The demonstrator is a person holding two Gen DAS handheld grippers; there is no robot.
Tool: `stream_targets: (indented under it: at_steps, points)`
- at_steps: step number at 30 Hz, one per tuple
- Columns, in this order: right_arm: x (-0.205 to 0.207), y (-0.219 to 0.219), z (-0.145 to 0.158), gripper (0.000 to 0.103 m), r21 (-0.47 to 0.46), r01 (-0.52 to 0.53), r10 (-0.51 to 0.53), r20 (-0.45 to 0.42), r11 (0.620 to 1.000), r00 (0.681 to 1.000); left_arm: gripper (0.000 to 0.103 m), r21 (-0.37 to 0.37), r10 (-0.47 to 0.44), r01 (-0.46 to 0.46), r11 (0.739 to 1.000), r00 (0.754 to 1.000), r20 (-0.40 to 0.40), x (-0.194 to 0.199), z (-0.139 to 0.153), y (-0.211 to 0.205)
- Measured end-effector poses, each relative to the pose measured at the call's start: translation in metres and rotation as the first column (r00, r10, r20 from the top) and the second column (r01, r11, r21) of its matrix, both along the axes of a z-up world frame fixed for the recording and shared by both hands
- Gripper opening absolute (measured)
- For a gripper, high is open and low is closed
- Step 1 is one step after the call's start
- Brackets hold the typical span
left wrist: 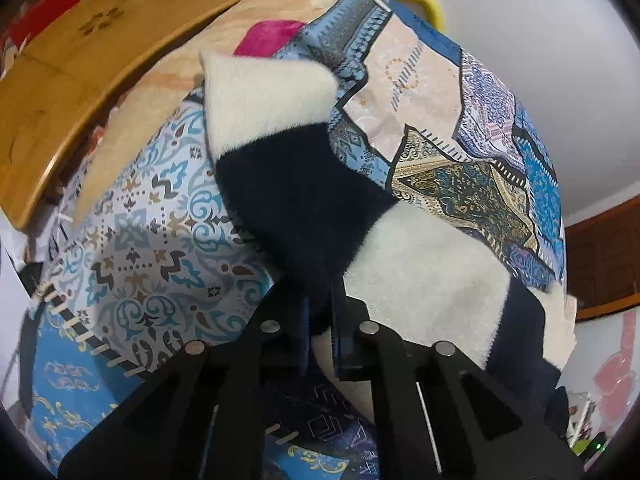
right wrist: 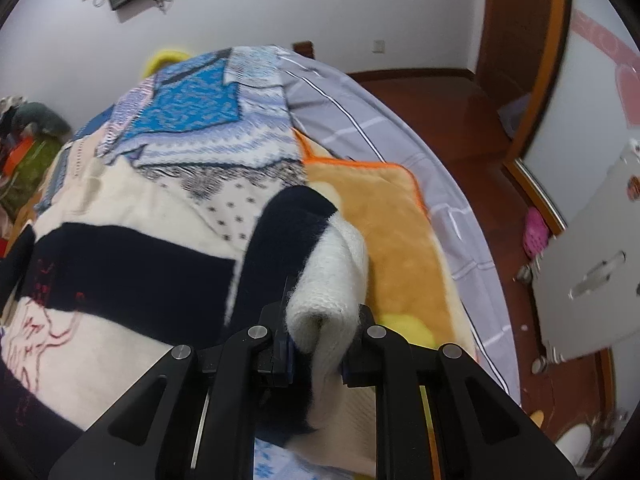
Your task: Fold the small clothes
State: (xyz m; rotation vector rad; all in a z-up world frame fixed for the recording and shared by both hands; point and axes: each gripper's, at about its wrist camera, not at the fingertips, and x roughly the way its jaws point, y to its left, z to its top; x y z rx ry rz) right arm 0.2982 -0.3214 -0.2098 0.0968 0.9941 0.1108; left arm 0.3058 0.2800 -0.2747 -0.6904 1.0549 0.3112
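The bed [right wrist: 400, 128], covered by a patchwork quilt of blue, beige and pink printed panels [left wrist: 152, 216], carries everything here, so it serves as the landmark. Spread flat on that quilt lies the fuzzy knitted sweater in broad cream and navy stripes [right wrist: 132, 272], laid out so its parts can be turned over one another. Beyond it on the bed sits an orange-edged tan fleece blanket [right wrist: 400, 224], clear of the work.

The 2 black two-finger tools each hold a piece of the sweater. The right gripper [right wrist: 320, 360] is clamped on a bunched roll of cream knit, apparently a sleeve lifted off the bed, probably to carry it across the body. The left gripper [left wrist: 320, 344] is pinched narrow on the navy band at the sweater's near edge, likely to anchor or lift that side.
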Motion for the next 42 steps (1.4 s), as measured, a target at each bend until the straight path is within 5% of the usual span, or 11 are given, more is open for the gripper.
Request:
stream_targets:
  at_steps: [8, 13, 20, 29, 42]
  points:
    - [-0.005, -0.013, 0.007, 0.02, -0.012, 0.039, -0.039, 0.001, 0.999, 0.999, 0.007, 0.216, -0.171, 0.151, 0.965, 0.982, 0.076, 0.004, 0.068, -0.055]
    - [-0.014, -0.015, 0.028, 0.048, -0.012, 0.039, -0.038, 0.058, 0.999, 0.998, 0.007, 0.296, -0.287, 0.234, 0.926, 0.946, 0.152, 0.003, 0.116, -0.099]
    - [-0.027, 0.004, 0.066, 0.064, -0.001, -0.037, 0.037, 0.158, 0.999, 0.987, 0.007, 0.348, -0.434, 0.345, 0.872, 0.873, 0.221, -0.005, 0.155, -0.166]
    - [-0.037, 0.059, 0.093, 0.065, 0.02, -0.211, 0.202, 0.218, 0.977, 0.955, 0.007, 0.383, -0.553, 0.454, 0.804, 0.808, 0.203, -0.01, 0.152, -0.234]
    - [-0.039, 0.142, 0.1, 0.065, 0.047, -0.389, 0.367, 0.241, 0.92, 0.898, 0.013, 0.332, -0.594, 0.537, 0.776, 0.799, 0.096, -0.017, 0.12, -0.256]
